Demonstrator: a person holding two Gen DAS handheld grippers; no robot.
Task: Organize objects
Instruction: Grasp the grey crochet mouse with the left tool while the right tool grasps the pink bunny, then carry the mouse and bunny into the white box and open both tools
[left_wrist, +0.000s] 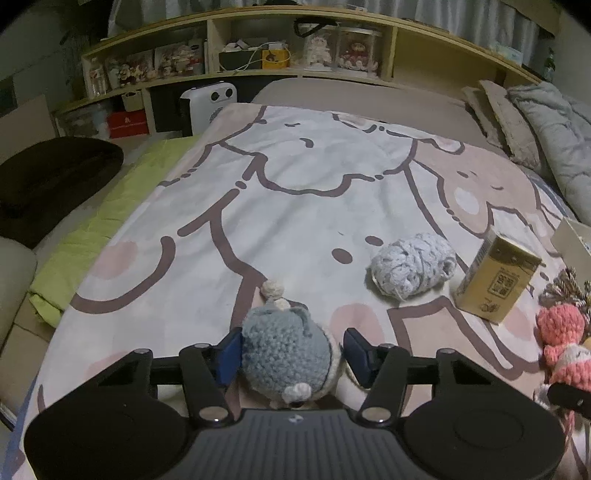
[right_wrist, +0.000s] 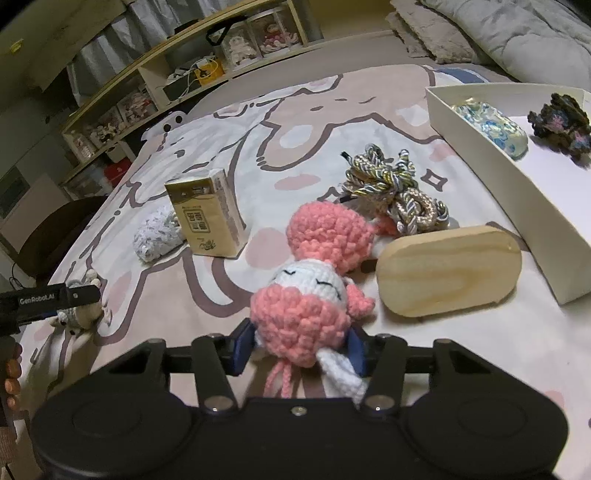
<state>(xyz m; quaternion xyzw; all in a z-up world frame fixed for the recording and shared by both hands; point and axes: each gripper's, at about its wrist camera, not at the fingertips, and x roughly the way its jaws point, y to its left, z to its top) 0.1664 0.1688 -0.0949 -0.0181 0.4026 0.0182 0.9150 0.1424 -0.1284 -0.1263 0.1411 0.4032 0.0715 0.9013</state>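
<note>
A cartoon-printed blanket (left_wrist: 295, 177) covers the bed. Behind it a wooden shelf (left_wrist: 395, 51) holds boxed dolls (left_wrist: 343, 50). A white heater (left_wrist: 207, 103) stands beside a green sheet (left_wrist: 122, 206).

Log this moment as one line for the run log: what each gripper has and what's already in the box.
left gripper: shut on blue crochet toy | right gripper: shut on pink crochet doll | white box: two items inside

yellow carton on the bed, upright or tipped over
Upright. The yellow carton stands on its narrow base on the bedspread, printed face forward, beside the ball of yarn.
</note>
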